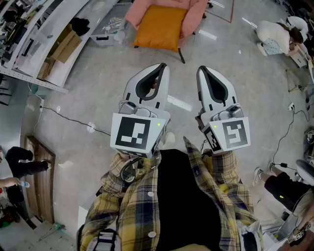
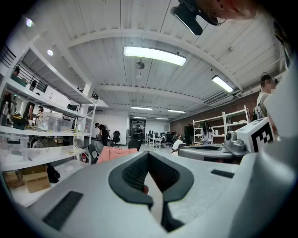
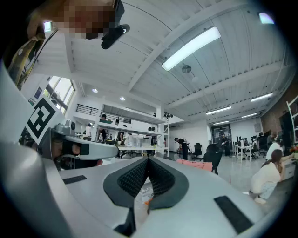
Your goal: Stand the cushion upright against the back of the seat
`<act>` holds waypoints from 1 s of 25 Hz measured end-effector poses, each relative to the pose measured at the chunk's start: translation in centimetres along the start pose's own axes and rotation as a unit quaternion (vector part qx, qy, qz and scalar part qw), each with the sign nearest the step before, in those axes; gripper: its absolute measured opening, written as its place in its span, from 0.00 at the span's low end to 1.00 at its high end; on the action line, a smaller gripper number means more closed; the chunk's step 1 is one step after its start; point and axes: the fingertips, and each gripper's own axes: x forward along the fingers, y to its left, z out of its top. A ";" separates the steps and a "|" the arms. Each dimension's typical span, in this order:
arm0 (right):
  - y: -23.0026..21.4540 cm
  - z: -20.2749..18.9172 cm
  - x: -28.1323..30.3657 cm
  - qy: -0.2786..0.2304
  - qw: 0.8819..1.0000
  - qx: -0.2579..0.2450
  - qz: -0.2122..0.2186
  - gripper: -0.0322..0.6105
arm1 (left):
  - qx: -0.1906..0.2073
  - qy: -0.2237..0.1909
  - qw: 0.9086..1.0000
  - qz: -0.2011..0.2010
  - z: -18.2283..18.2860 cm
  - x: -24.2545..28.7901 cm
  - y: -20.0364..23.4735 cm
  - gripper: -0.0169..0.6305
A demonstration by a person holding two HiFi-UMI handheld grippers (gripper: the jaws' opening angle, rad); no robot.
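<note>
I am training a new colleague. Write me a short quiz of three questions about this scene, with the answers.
1. True or false: the left gripper holds the cushion.
2. What colour is the cushion on the armchair? A) blue B) orange C) green
3. Fill in: the jaws of the right gripper are ___, with nothing between them.
Key: 1 false; 2 B; 3 shut.

White shelf (image 1: 59, 22) far left, cardboard boxes (image 1: 66, 44) under it, black cable (image 1: 73, 119) across grey floor (image 1: 235, 59), wooden panel (image 1: 41, 179) near left, crouched person (image 1: 277, 34) far right
</note>
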 end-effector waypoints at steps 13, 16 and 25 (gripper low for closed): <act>-1.9 0.6 -2.3 -0.005 1.000 -0.001 0.022 0.08 | -0.002 -0.012 1.000 0.023 0.4 0.6 -3.0 0.03; -2.4 0.1 -2.6 -0.005 1.000 0.004 0.024 0.08 | 0.002 0.000 1.000 0.024 0.0 0.7 -3.5 0.03; -3.2 -1.3 0.7 -0.002 1.000 0.008 0.029 0.08 | -0.003 0.006 0.999 0.031 -1.0 2.9 -0.7 0.03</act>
